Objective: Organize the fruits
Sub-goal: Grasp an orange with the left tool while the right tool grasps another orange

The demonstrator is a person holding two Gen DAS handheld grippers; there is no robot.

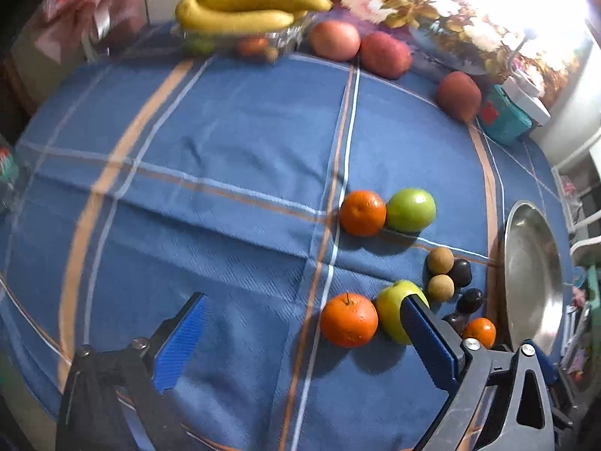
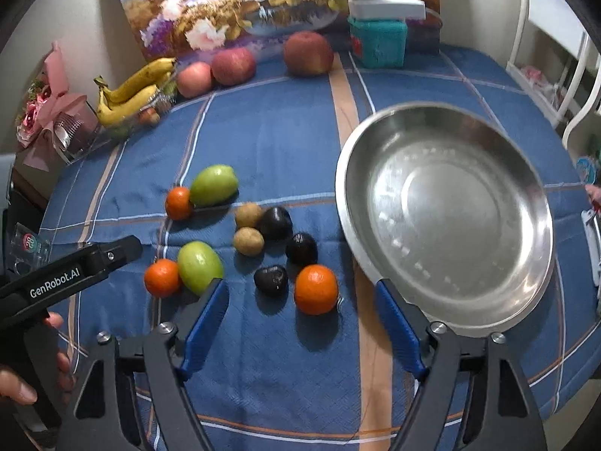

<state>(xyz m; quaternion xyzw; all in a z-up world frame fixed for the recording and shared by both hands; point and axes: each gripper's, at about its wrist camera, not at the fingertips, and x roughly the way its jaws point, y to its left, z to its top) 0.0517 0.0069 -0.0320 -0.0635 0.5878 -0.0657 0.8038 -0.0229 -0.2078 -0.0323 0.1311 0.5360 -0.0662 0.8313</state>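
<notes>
Table point(image 2: 285, 143) under a blue checked cloth carries everything. Ahead and to the right of the right tool point(image 2: 304, 323) sits a steel bowl point(image 2: 379, 158), its near rim touching or just over the tool's right finger; I cannot tell which. That tool is spread wide, gripping nothing. At the far edge, well beyond both tools, lie bananas point(image 2: 131, 94) on a clear dish and three apples point(image 2: 308, 52). Just ahead of the right tool, between its fingers, lies the loose cluster: an orange point(image 2: 315, 289) nearest, three dark plums point(image 2: 276, 223) beyond it, then two brown fruits point(image 2: 248, 241). A green fruit point(image 2: 200, 266) with an orange beside it lies just past the tool's left finger, with a second such pair farther ahead. The left tool point(image 1: 304, 308) is also spread wide and holds nothing; the same cluster lies ahead to its right, and its right finger point(image 1: 432, 338) overlaps the near green fruit point(image 1: 390, 312) in view.
</notes>
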